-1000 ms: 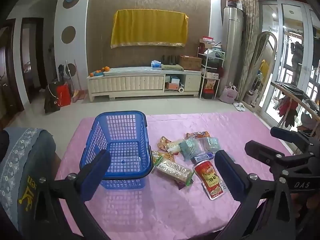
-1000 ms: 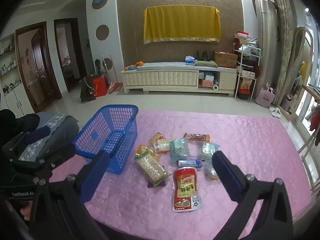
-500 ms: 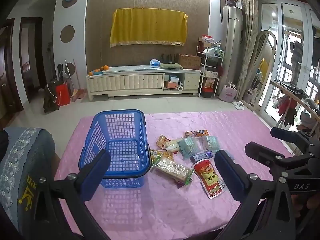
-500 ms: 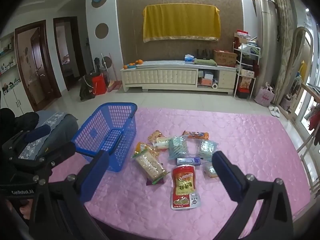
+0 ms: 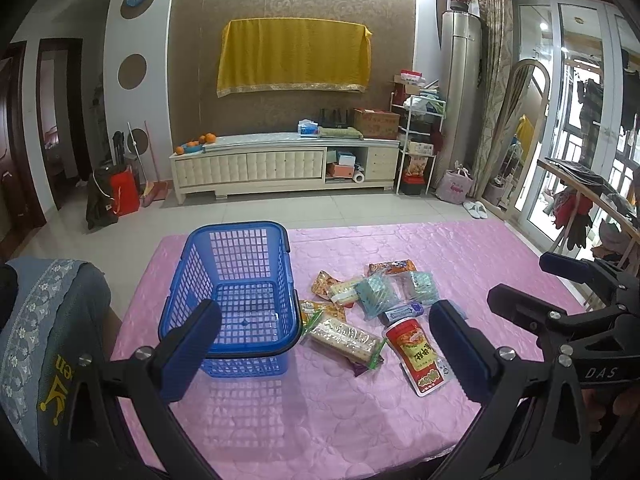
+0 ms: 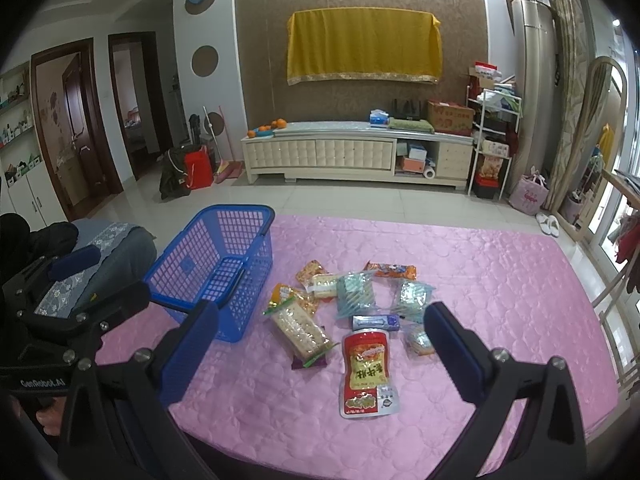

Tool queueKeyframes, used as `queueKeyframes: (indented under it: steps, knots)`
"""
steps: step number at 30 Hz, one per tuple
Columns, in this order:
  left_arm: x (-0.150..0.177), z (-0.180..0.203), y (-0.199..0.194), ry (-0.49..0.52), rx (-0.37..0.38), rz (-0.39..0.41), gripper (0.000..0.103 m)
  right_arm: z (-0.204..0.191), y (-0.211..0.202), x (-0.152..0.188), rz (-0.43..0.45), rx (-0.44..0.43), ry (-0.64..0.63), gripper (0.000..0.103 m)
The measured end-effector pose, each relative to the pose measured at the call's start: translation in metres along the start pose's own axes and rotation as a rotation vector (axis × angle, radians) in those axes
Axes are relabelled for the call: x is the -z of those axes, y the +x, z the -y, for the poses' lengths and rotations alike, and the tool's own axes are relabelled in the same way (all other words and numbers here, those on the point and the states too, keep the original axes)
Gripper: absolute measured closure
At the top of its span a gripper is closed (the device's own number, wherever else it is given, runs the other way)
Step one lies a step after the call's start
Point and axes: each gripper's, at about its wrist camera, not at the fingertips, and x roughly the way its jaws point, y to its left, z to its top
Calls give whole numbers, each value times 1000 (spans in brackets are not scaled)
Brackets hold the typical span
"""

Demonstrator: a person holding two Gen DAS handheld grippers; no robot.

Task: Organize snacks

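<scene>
Snacks lie in a loose cluster on the pink quilted cover [image 5: 360, 420] of the desk, just right of a blue plastic basket [image 5: 236, 292] that stands upright with nothing inside and its handle folded down along the rim. Nearest the basket is a long clear pack of crackers [image 6: 300, 334], lying at a slant with one end almost at the basket's corner; an orange-and-yellow packet [image 6: 286, 294] sits half under its far end. A red stand-up pouch [image 6: 366, 372] lies flat closest to the viewer, and just beyond its top is a small blue bar [image 6: 376, 322]. Farther back are two pale green wrapped packs [image 6: 354, 290], side by side, a small cream-coloured pack [image 6: 324, 284] resting on another orange packet, and an orange wrapper [image 6: 390, 269] at the far edge of the cluster. A small round clear-wrapped item [image 6: 418, 340] sits beside the pouch, partly hidden by a finger in the right wrist view. The left hand-held gripper [image 5: 324, 352] hangs above the near edge of the desk with its jaws spread wide and nothing between them, framing the basket and crackers. The right hand-held gripper [image 6: 320, 354] is likewise spread wide and unloaded, above the red pouch.
</scene>
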Motion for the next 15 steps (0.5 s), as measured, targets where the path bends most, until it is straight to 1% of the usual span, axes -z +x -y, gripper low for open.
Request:
queueKeyframes:
  steps: [10, 15]
  knots:
    - [1, 0, -2, 3, -2, 0, 0, -2, -1, 1, -11, -5, -5, 0]
    - [2, 0, -3, 5, 1, 1, 0, -3, -2, 0, -2, -10, 2, 0]
